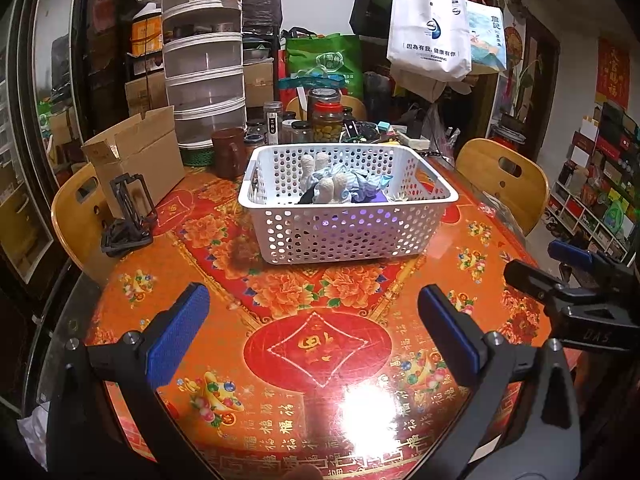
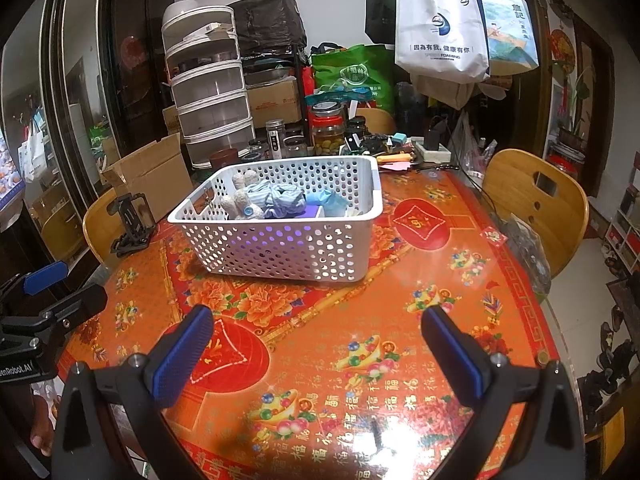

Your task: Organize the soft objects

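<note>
Soft things [image 2: 276, 200] inside white basket [image 2: 280, 248]

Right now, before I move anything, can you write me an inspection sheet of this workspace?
Surface: round table with a glossy red and orange cloth; glare near the front edge.
Job's things: white perforated basket holding soft objects in cream, blue and purple.
Clutter: cardboard box, black stand, brown mug and jars behind the basket.
Grippers: left gripper and right gripper both open, holding nothing, short of the basket.
Cables: nothing seen for certain.
Surroundings: wooden chairs, hanging bags, stacked trays.
</note>
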{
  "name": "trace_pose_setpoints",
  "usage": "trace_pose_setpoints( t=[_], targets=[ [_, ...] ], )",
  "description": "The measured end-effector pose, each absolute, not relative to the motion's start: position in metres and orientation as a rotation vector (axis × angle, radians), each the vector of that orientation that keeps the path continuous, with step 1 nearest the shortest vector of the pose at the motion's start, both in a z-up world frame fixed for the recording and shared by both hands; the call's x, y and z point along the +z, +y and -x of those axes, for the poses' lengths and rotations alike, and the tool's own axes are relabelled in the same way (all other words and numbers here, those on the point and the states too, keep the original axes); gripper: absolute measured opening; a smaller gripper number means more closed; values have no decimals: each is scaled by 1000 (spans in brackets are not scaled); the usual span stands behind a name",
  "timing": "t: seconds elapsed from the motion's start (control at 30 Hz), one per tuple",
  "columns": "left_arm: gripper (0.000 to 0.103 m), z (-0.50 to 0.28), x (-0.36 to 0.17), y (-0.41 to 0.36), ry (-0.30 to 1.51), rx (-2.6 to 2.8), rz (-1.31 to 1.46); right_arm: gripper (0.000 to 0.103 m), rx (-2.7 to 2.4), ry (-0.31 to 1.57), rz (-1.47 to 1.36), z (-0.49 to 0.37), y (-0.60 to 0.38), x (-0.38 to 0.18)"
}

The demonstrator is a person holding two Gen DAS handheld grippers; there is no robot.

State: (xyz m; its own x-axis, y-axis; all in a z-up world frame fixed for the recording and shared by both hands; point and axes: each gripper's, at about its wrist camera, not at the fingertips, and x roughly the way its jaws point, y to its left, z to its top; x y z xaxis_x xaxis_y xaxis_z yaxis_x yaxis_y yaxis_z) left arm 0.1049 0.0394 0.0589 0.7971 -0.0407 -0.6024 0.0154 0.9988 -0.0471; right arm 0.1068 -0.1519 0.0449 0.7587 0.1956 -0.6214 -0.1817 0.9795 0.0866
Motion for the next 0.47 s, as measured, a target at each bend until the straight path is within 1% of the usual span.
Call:
trace_pose_setpoints(
  t=[0.47],
  targets=[
    [103, -106, 60, 40, 639, -27, 24, 103, 206, 683, -23, -107, -151, 43]
  ],
)
